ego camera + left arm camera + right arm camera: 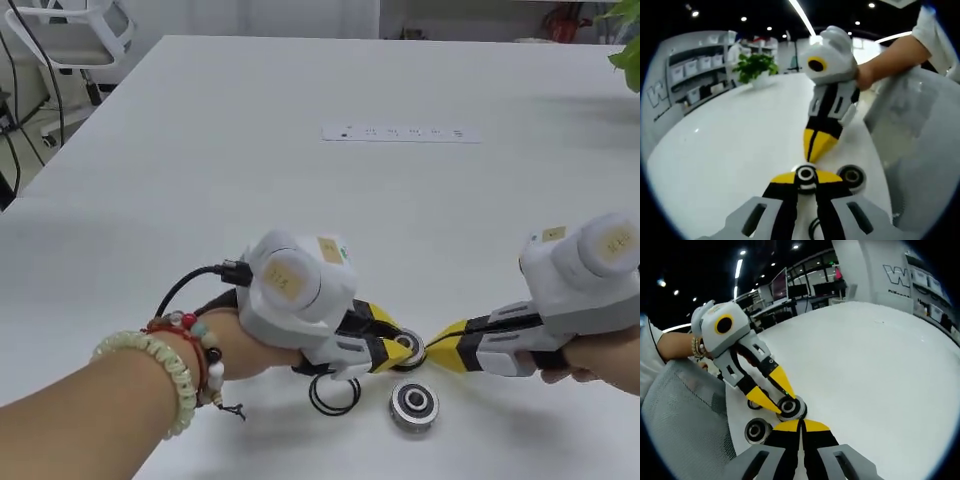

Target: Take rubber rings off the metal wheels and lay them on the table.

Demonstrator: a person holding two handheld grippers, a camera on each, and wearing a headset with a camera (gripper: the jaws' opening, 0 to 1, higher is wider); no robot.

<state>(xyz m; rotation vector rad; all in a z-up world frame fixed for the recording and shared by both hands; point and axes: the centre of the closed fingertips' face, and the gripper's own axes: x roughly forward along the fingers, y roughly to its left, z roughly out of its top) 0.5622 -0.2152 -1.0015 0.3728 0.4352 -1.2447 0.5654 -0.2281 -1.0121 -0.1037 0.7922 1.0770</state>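
Left tool (400,350) clamps silver wheel (806,175) with dark hub; right tool (801,425) closed, tip at wheel.

The table (250,150) is showing a smooth white top, faintly glossy (it is catching soft glare in the left gripper view). The left tongs (405,350) and right tongs (440,357) are wearing glossy white plastic shells with matt yellow-and-black tips. The clamped wheel (409,349) and the loose wheel (413,402) are gleaming as polished metal. The rubber rings (335,395) are looking dull black.
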